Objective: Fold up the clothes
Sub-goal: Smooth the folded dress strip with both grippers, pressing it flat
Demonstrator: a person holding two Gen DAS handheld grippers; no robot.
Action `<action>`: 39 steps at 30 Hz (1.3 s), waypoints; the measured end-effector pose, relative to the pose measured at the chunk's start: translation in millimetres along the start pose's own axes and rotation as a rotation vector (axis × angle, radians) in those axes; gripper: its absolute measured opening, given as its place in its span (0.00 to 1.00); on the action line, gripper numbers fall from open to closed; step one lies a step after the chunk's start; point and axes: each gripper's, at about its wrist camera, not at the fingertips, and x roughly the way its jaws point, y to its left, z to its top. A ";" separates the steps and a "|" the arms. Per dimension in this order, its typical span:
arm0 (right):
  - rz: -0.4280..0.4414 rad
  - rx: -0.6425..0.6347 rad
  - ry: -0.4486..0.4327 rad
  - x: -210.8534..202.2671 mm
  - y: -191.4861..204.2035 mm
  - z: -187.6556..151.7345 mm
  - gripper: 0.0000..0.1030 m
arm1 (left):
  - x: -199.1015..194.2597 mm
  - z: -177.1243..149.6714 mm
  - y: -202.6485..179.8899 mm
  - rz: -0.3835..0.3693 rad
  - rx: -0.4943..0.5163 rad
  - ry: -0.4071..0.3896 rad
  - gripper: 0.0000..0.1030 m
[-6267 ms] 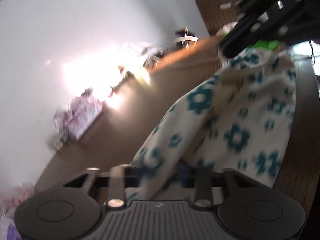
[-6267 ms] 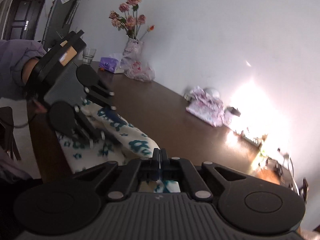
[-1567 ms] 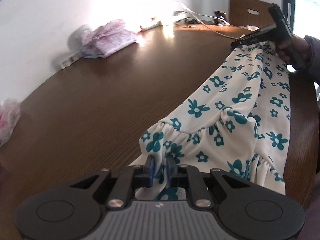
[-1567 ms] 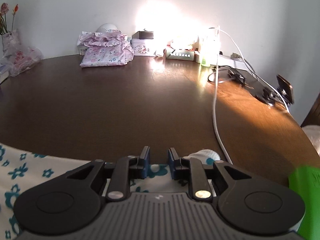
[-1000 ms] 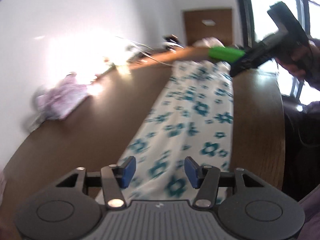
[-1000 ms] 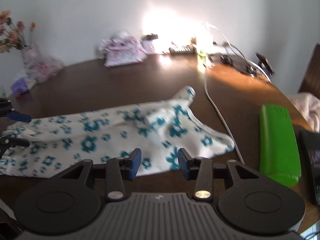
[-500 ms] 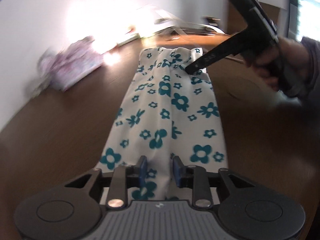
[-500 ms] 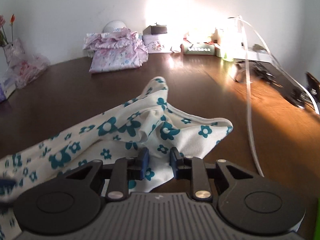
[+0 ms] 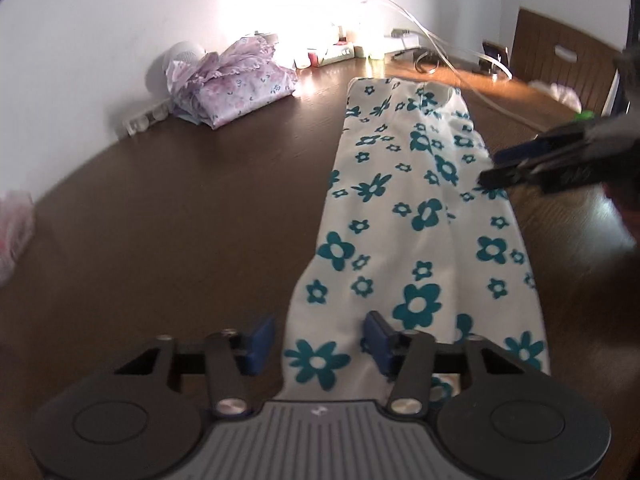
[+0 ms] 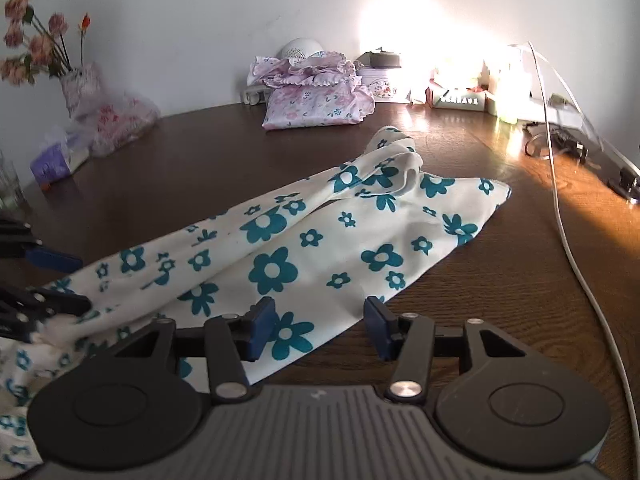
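So we've got the white garment with teal flowers [image 9: 420, 216] laid out as a long strip on the dark wooden table [image 9: 180, 220], folded lengthwise, running from our near edge toward the far wall edge. Our left gripper [image 9: 318, 338] has its jaws opening, with the strip's near end lying between the blue pads [image 9: 260, 334] but not pinched. Our right gripper [image 10: 318, 328] is spreading too, over the garment's side edge, cloth under the gap and nothing squeezed. A pink floral bundle [image 10: 316, 92] sits at the far edge by the wall, flowers in a vase [image 10: 76, 80] at the far left corner, and a white cable [image 10: 568, 240] trails down the right side.
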 end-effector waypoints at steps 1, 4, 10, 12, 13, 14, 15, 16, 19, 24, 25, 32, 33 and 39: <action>-0.015 -0.017 -0.005 2.9 2.9 -1.1 0.38 | 0.4 -0.3 -2.1 0.004 -0.009 0.002 0.41; -0.034 -0.016 -0.007 9.0 1.1 1.1 0.21 | 1.7 -0.9 -8.7 0.018 -0.039 0.009 0.32; -0.093 0.001 -0.021 34.1 -18.7 22.3 0.13 | 15.2 14.8 -30.1 0.044 -0.159 0.004 0.25; -0.118 0.009 -0.022 49.1 -30.9 36.9 0.13 | 21.6 24.6 -36.6 0.036 -0.210 0.003 0.26; -0.125 0.016 -0.017 58.3 -39.3 46.2 0.13 | 25.8 29.5 -37.9 0.027 -0.257 0.002 0.26; -0.126 0.029 -0.015 67.6 -47.5 55.2 0.13 | 30.2 34.2 -38.8 0.020 -0.310 0.001 0.28; -0.127 0.041 -0.013 77.0 -55.8 64.2 0.14 | 33.0 38.4 -39.8 0.012 -0.362 0.001 0.31; -0.127 0.056 -0.012 84.5 -63.5 72.4 0.14 | 33.9 42.0 -41.1 0.004 -0.412 0.003 0.32; -0.103 0.142 -0.027 69.0 -75.5 80.9 0.14 | 14.2 36.0 -41.2 -0.039 -0.456 -0.069 0.33; 0.044 0.069 -0.062 -15.9 -42.8 36.1 0.43 | -22.4 -5.5 -44.2 0.016 -0.473 -0.138 0.44; 0.078 0.049 -0.056 -30.7 -34.7 24.5 0.43 | -26.5 -15.6 -47.1 0.038 -0.489 -0.136 0.43; 0.156 -0.162 -0.083 -82.4 28.8 -45.2 0.21 | -41.4 -54.2 -77.1 0.108 -0.497 -0.136 0.30; 0.161 -0.201 -0.091 -87.8 38.0 -53.0 0.19 | -42.9 -57.5 -78.4 0.107 -0.515 -0.141 0.26; 0.073 -0.316 -0.032 -101.4 42.3 -87.4 0.10 | -52.5 -68.3 -112.5 0.029 -0.578 -0.169 0.08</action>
